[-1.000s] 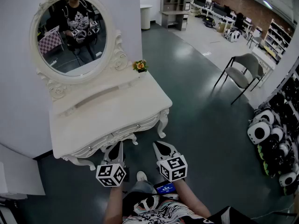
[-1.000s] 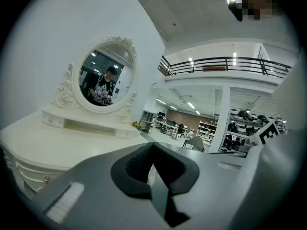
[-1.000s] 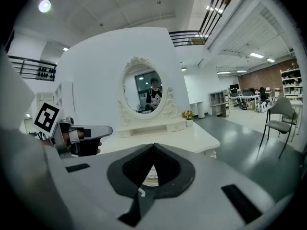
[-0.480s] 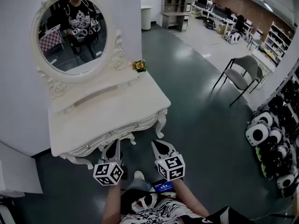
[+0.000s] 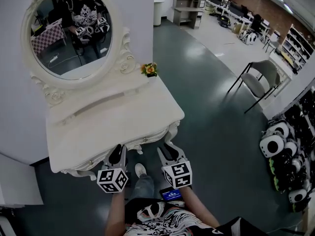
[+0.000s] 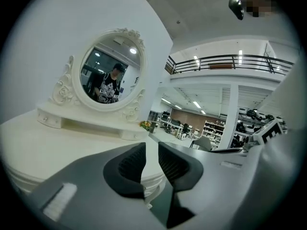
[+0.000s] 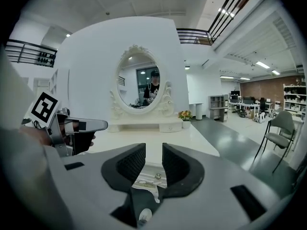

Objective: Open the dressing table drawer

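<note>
Dressing table [image 5: 113, 124]: white, standing against the wall, with an oval mirror [image 5: 69, 33] at the back and a small flower pot [image 5: 150, 70] at the far right corner of the surface.

Drawer [image 7: 145, 179]: sits under the front edge of the surface. Its long axis runs along that edge, from lower left to upper right in the head view. Its face points toward the person. The front appears flush with the carved apron, not pulled out. A small round knob [image 7: 157, 176] shows on the face.

Left hand-held gripper [image 5: 117, 153]: at the front edge of the surface, left of centre, pointing at the table and a little downward. It is released: the pads stand a narrow gap apart with nothing between them.

Right hand-held gripper [image 5: 169, 150]: just beside the left one, roughly parallel to it, aimed at the drawer face. Its jaws have just been opening. The pads stand apart and grip nothing. In the right gripper view the knob shows through the gap, ahead of the tips, and the pads are not touching it.
</note>
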`<act>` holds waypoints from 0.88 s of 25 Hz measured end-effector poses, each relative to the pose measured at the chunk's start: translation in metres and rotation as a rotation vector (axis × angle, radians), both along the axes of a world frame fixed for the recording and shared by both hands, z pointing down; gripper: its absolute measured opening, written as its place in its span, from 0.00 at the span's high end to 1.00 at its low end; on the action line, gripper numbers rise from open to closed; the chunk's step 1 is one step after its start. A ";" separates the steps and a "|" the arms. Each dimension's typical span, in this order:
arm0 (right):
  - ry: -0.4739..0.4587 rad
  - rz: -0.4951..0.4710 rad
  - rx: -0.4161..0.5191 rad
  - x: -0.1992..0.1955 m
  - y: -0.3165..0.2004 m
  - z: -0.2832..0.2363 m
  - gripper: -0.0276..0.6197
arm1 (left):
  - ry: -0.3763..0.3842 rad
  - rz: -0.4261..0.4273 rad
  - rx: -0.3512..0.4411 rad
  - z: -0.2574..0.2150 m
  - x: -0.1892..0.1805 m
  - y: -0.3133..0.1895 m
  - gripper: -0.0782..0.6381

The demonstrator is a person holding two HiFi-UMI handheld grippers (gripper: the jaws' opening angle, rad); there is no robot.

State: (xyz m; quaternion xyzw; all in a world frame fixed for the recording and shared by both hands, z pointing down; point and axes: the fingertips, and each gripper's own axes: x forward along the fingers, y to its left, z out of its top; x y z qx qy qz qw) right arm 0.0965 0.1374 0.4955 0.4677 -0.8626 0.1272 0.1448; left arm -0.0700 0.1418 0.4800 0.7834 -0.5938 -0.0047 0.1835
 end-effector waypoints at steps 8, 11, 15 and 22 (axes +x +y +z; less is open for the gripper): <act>0.020 0.038 -0.048 -0.042 -0.145 0.016 0.79 | -0.081 0.075 -0.039 0.021 -0.030 -0.146 0.80; 0.041 0.037 -0.060 -0.066 -0.191 0.019 0.79 | -0.074 0.087 -0.060 0.031 -0.050 -0.191 0.81; 0.063 0.056 -0.076 -0.082 -0.232 0.030 0.79 | -0.053 0.102 -0.085 0.047 -0.067 -0.235 0.81; 0.090 0.068 -0.100 -0.095 -0.269 0.040 0.79 | -0.035 0.125 -0.116 0.064 -0.078 -0.274 0.82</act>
